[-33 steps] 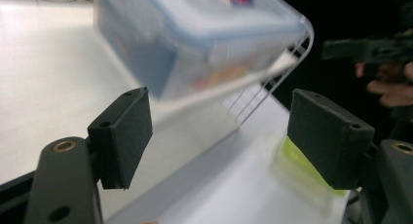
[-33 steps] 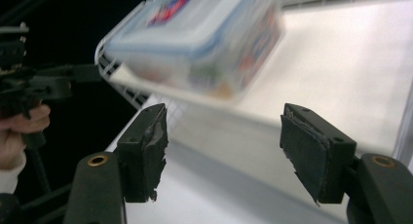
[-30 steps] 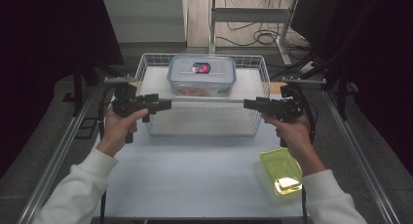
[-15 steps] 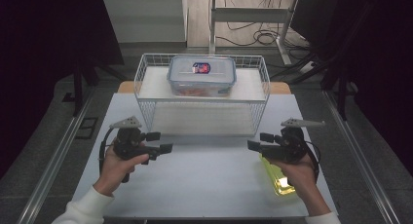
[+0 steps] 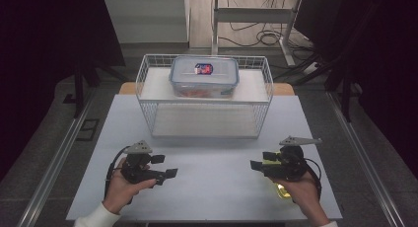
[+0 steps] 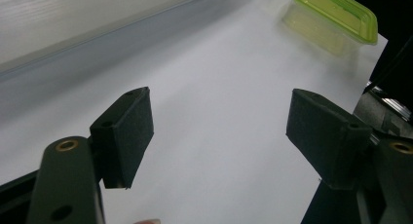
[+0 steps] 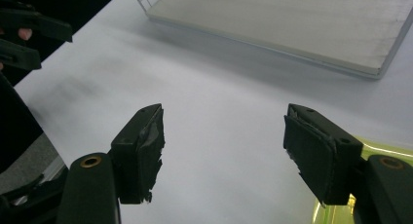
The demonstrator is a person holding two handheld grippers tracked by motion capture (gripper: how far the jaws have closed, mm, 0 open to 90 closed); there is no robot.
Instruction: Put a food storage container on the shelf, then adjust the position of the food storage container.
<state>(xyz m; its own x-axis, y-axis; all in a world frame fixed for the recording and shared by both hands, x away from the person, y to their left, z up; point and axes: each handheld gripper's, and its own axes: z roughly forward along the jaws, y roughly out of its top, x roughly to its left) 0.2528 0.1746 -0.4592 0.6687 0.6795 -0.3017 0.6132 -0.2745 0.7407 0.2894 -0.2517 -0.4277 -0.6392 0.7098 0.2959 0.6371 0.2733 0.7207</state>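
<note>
A clear lidded food box (image 5: pixel 204 76) with a red and blue label rests on the upper level of a white wire basket (image 5: pixel 148 106) at the back of the table. My left gripper (image 5: pixel 165 166) hovers low over the front left of the table, pointing right, open with nothing between its pads (image 6: pixel 127 131). My right gripper (image 5: pixel 261 160) hovers at the front right, pointing left, open and empty as well, pads (image 7: pixel 311 151) wide apart. A yellow-green plastic container (image 5: pixel 281 190) lies under the right hand; it is also seen as the green container (image 6: pixel 336 14) and its rim (image 7: pixel 384 148).
The pale table top (image 5: pixel 212 187) stretches between the two grippers and up to the basket's base (image 7: pixel 292 19). Metal rails run along both sides of the table. Beyond the basket are a floor with cables and a dark surround.
Both hands have come down from basket height and drawn back toward the table's front edge. Both grippers stay open and empty. The box and basket have not moved.
</note>
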